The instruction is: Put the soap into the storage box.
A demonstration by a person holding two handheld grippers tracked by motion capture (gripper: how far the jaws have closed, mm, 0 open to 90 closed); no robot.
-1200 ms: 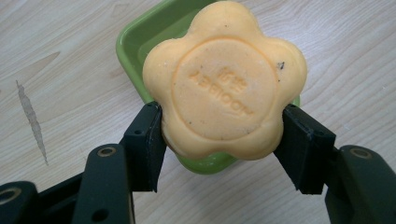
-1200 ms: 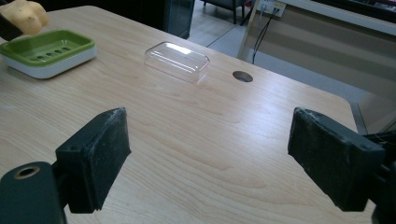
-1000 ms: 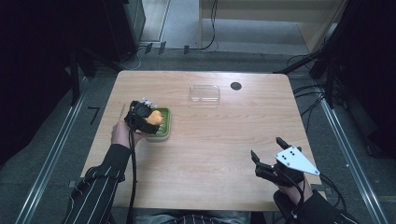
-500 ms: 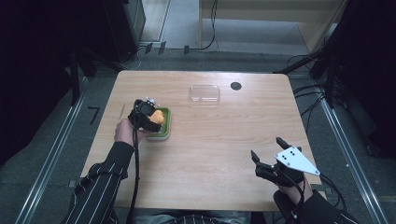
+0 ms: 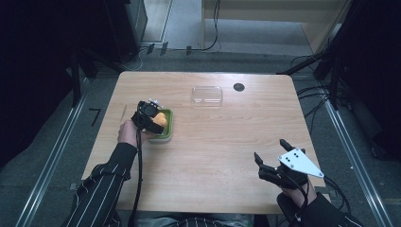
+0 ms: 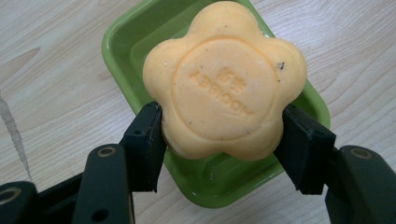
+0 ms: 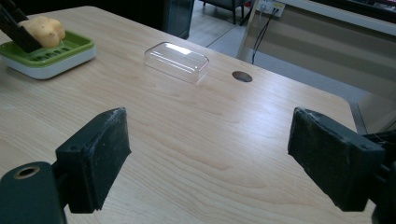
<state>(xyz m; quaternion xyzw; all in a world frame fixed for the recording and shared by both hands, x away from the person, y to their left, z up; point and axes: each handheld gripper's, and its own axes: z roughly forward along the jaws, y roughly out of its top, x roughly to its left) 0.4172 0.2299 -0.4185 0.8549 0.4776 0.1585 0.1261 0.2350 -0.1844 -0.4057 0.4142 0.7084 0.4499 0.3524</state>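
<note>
An orange flower-shaped soap (image 6: 224, 79) is clamped between the two black jaws of my left gripper (image 6: 223, 133), just above a green soap dish (image 6: 140, 46). In the high view the left gripper (image 5: 153, 119) holds the soap (image 5: 161, 118) over the dish (image 5: 166, 132) at the table's left. The right gripper view shows the soap (image 7: 44, 29) above the dish (image 7: 51, 56) at far left. Near the front right edge my right gripper (image 5: 270, 156) stands open with nothing between its pads (image 7: 95, 156).
A clear plastic lid (image 5: 207, 94) lies on the wooden table (image 5: 213, 156) toward the back, with a round cable hole (image 5: 239, 87) to its right. The lid (image 7: 176, 60) and hole (image 7: 242, 76) lie ahead of the right gripper. Dark equipment and cables surround the table.
The left gripper has shifted slightly to the right over the dish with the soap in it. The right gripper has stayed in place.
</note>
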